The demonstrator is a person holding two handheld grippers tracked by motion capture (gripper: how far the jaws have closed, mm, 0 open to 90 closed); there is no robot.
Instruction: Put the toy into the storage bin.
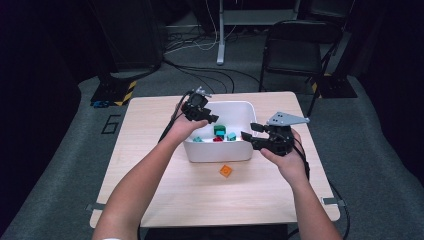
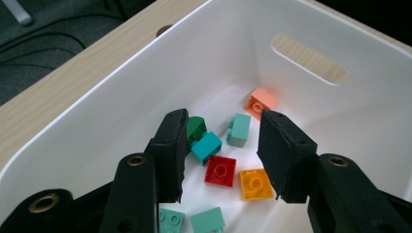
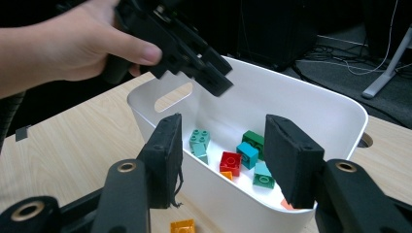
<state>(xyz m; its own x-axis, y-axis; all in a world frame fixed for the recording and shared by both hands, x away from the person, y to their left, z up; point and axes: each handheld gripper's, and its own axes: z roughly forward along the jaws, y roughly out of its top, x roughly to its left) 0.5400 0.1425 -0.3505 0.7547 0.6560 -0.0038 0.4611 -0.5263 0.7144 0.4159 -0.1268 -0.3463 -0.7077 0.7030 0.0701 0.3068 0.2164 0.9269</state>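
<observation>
- The left hand-held gripper [image 1: 212,118] is held over the near-left part of the white bin [image 1: 239,153], its jaws pointing down into it; in the right gripper view it is seen above the bin's rim [image 3: 216,80].
- Its jaws are seen standing apart with nothing between them [image 2: 221,145].
- The right hand-held gripper [image 1: 248,134] is held just outside the bin's right wall, pointing toward it; its jaws are parted and nothing is clamped [image 3: 221,155].
- The bin is set on the wooden surface [image 1: 150,150], near its middle and toward the far edge.
- Loose toy bricks are seen lying on the bin's floor: a red brick [image 2: 220,171], a yellow brick [image 2: 256,184] just beside it, a teal-blue brick [image 2: 206,147] touching a dark green brick [image 2: 196,129], a pale mint brick [image 2: 238,129], and a salmon brick [image 2: 260,102] near the far wall with the handle slot.
- Two more mint bricks [image 2: 194,221] are seen at the near edge of the left gripper view.
- One orange brick [image 1: 225,170] is left outside the bin, on the surface just in front of its near wall.
</observation>
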